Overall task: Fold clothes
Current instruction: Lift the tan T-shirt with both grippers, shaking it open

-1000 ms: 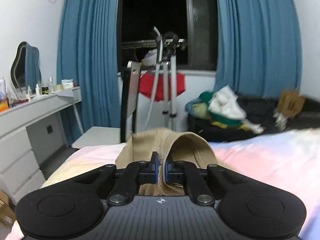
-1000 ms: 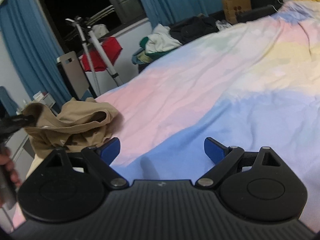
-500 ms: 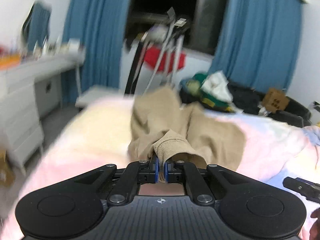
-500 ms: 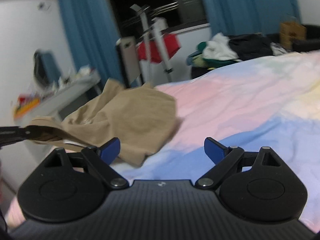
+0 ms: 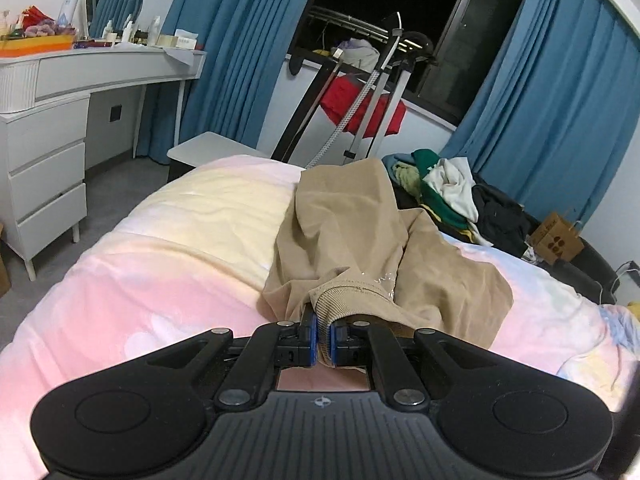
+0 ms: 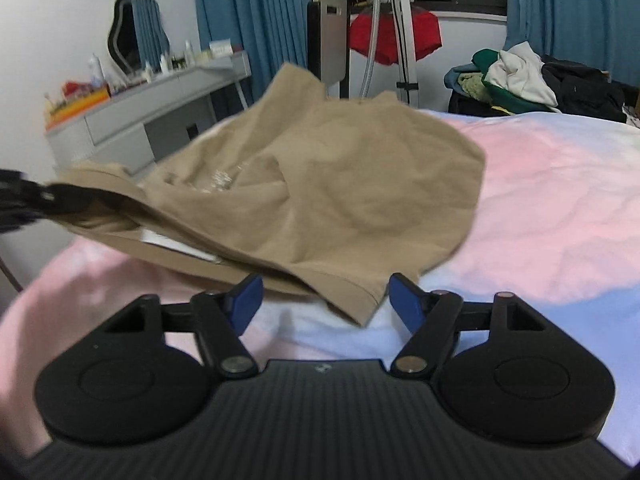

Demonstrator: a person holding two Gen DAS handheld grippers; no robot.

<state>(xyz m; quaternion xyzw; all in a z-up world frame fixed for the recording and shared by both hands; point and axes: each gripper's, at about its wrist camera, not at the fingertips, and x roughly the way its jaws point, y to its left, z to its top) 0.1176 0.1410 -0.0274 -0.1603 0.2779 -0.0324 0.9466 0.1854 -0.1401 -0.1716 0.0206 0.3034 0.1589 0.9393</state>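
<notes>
A tan T-shirt (image 5: 352,240) lies crumpled on the pastel bedspread (image 5: 168,264). My left gripper (image 5: 323,340) is shut on its ribbed collar and holds that edge just above the bed. In the right wrist view the same shirt (image 6: 328,176) spreads in front of my right gripper (image 6: 326,298), which is open. A hemmed sleeve edge (image 6: 356,300) lies between its blue fingertips without being pinched. The left gripper (image 6: 24,200) shows at the left edge of that view, holding the shirt's lifted end.
A white dressing table (image 5: 60,92) with bottles stands left of the bed. A garment steamer stand with a red cloth (image 5: 360,104) is at the bed's far end. A pile of clothes (image 5: 448,196) and a cardboard box (image 5: 556,240) lie beyond the bed's right side.
The left gripper has pulled the shirt back along the bed by its collar, stretching it out. The right gripper has swung left and closed in on the shirt's sleeve edge, still open.
</notes>
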